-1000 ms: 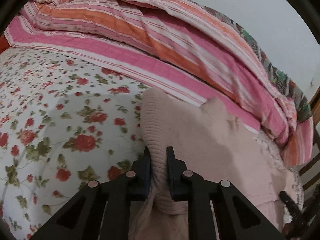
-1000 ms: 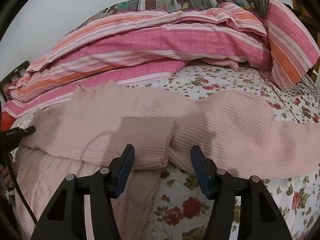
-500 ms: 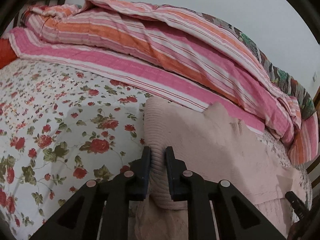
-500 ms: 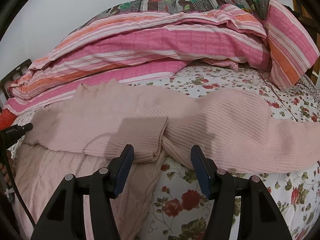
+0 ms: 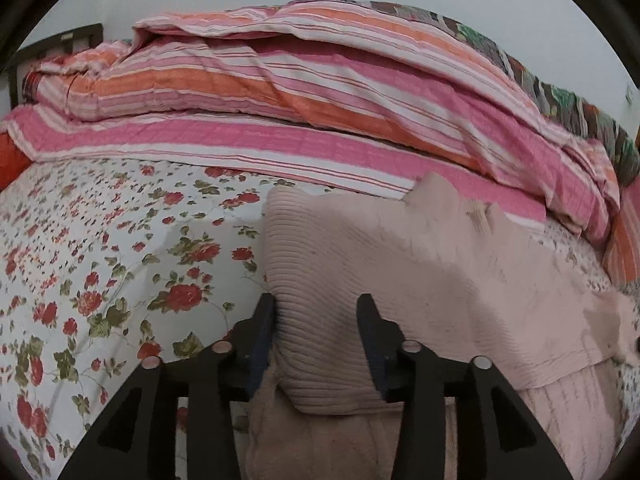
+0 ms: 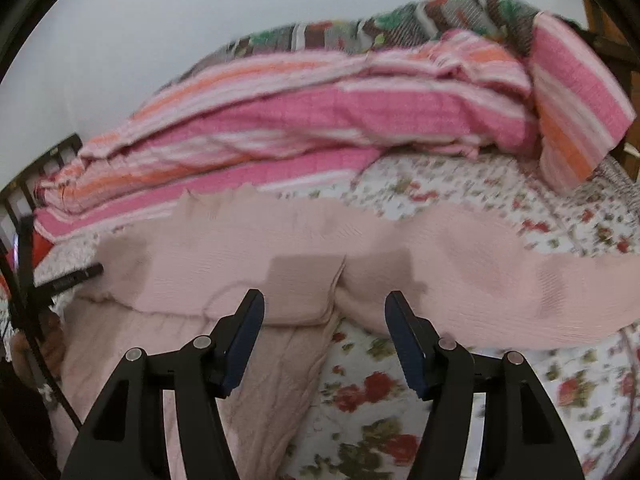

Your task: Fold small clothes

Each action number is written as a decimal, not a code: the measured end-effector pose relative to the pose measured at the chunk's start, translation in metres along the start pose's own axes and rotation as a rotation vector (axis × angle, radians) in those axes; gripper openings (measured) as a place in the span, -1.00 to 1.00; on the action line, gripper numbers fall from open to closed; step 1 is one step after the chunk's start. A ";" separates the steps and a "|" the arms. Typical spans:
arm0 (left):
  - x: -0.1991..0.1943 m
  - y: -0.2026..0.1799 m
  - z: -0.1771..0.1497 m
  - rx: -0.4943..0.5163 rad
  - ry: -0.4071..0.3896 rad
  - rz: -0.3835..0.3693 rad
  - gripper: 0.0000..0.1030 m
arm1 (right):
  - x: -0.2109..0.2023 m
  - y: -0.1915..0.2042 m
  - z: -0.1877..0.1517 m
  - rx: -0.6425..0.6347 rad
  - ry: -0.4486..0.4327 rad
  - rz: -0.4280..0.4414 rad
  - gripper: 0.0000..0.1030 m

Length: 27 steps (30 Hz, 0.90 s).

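Note:
A pale pink ribbed sweater (image 5: 420, 264) lies spread on the floral bedsheet (image 5: 100, 260). Its folded sleeve edge (image 5: 304, 248) runs toward the camera between the fingers of my left gripper (image 5: 316, 300). The jaws are opening; the knit rests against the left finger and the right finger stands off it. In the right wrist view the sweater (image 6: 248, 256) stretches across the bed, one cuff (image 6: 304, 280) folded over its middle, the other sleeve (image 6: 500, 280) trailing right. My right gripper (image 6: 325, 297) hovers open just short of the cuff, with nothing between its fingers.
A heaped pink, orange and white striped quilt (image 5: 280, 92) fills the far side of the bed, with a dark patterned blanket (image 6: 400, 24) behind it. A dark headboard (image 5: 60, 44) stands at the far left. The sweater's lower part hangs over the near bed edge (image 6: 168, 360).
My left gripper's jaws, shut on the sleeve fold before, have spread apart and let it go. My right gripper has risen a little and drawn back, still open.

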<state>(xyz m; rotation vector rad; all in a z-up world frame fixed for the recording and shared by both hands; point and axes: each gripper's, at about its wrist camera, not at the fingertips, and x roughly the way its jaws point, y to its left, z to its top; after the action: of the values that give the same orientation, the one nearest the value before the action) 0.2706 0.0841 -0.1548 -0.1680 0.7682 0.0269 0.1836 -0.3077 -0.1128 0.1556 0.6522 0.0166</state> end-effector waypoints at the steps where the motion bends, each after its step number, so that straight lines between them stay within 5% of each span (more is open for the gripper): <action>1: 0.000 -0.002 0.000 0.007 0.001 0.005 -0.15 | -0.009 -0.006 0.003 0.009 -0.015 -0.013 0.20; 7: 0.000 -0.010 0.000 0.045 0.000 0.033 -0.10 | -0.055 -0.071 0.004 0.055 -0.065 -0.157 0.20; 13: 0.002 -0.009 0.001 0.041 0.007 0.043 -0.09 | -0.062 -0.158 -0.026 0.156 0.002 -0.284 0.06; 27: 0.009 -0.010 0.001 0.052 0.032 0.059 -0.06 | -0.029 -0.233 -0.041 0.394 0.058 -0.204 0.06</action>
<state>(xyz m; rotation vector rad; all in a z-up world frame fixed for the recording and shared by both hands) 0.2791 0.0740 -0.1590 -0.0963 0.8052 0.0601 0.1283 -0.5338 -0.1625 0.4691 0.7217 -0.3064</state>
